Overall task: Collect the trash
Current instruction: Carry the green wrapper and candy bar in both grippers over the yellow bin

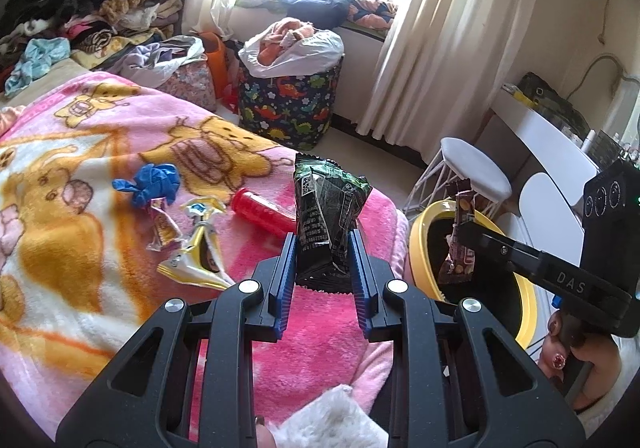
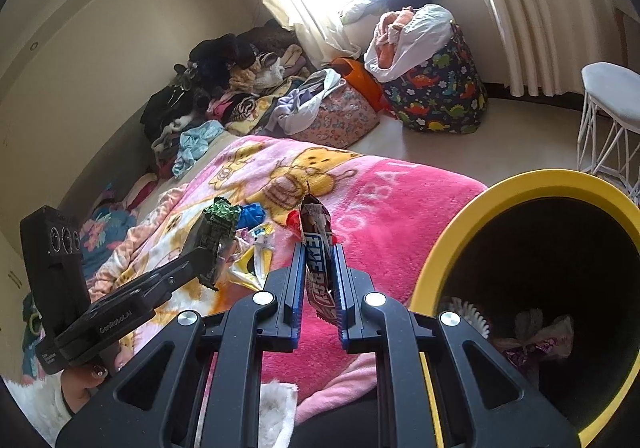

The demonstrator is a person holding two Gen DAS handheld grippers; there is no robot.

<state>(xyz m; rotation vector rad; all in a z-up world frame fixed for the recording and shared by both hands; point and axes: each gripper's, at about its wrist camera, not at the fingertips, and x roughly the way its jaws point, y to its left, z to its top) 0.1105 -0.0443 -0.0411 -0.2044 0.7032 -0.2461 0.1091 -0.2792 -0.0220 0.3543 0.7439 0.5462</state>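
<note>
Two wrappers gripped, bin close by

Left gripper (image 1: 323,248) clamped on a black-green snack packet (image 1: 326,209); right gripper (image 2: 318,272) shut tight on a brown bar wrapper (image 2: 318,248) (held upright), just beside the yellow-rimmed bin (image 2: 500,191) with scraps inside. Beyond, on the pink blanket (image 1: 100,167): gold wrapper (image 1: 196,252), red tube (image 1: 262,209), blue glove (image 1: 154,179); farther off, dinosaur-print basket (image 1: 292,103) near the curtain

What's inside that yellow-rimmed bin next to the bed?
In the yellow-rimmed bin, a few crumpled wrappers and something white with a toothed edge lie at the bottom. The rest of its dark inside is hidden by shadow and the rim.
</note>
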